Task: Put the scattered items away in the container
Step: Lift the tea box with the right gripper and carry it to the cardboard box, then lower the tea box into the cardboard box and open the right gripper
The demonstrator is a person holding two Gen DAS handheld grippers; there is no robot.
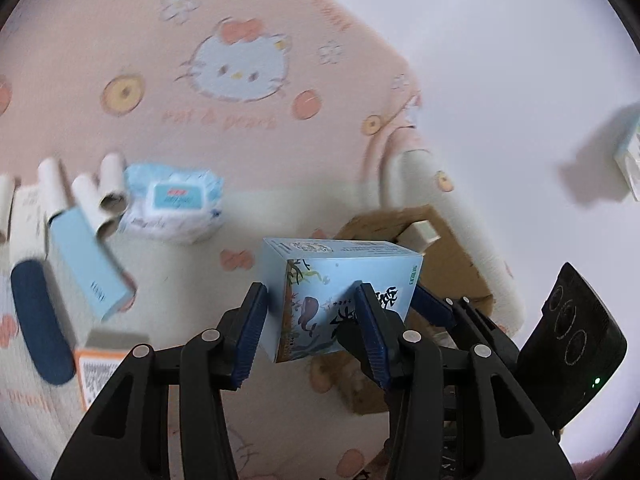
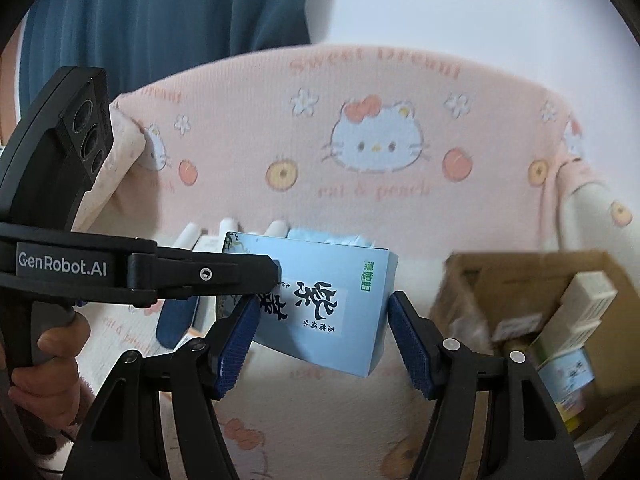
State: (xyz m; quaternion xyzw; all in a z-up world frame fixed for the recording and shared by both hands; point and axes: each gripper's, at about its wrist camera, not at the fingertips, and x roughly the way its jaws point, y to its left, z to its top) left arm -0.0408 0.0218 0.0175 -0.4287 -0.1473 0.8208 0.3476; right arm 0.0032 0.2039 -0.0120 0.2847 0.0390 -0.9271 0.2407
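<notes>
I see both my grippers holding one light blue box (image 2: 320, 300) with a whale drawing, lifted above the pink cat-print blanket (image 2: 360, 160). My left gripper (image 1: 312, 332) pinches one end of it, and my right gripper (image 2: 320, 340) has its jaws pressed on the two sides. The cardboard box (image 2: 520, 280), with some packages inside, stands just to the right. A wet wipes pack (image 1: 172, 204) and paper tubes (image 1: 104, 192) lie farther behind.

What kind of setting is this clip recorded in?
Most likely a bedroom or similar room at home. The items lie on a pink cartoon-cat blanket printed with "Sweet Dream", there is a blue curtain against a white wall, and household bits like a wet-wipes pack sit near a cardboard box.
</notes>
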